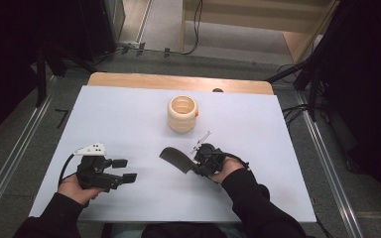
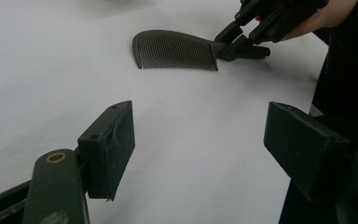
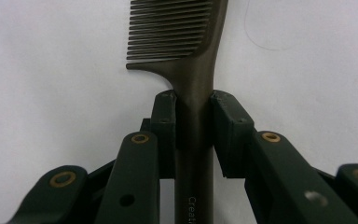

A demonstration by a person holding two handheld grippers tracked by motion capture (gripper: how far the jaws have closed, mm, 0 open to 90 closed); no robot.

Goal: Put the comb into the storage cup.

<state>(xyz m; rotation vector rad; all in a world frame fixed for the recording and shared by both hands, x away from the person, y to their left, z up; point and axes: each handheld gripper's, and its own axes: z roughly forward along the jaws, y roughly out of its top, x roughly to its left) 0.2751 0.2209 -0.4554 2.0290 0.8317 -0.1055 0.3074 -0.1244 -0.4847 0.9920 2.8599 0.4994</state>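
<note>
A dark comb lies low over the white table, near its middle front. My right gripper is shut on the comb's handle, with the teeth pointing away to the left. In the left gripper view the comb sits ahead with the right gripper clamped on its handle end. My left gripper is at the front left of the table, open, with nothing between its pads.
A cream ribbed cup stands upright at the middle back of the white table top. A wooden edge runs along the far side. Cables and dark stands surround the table on the floor.
</note>
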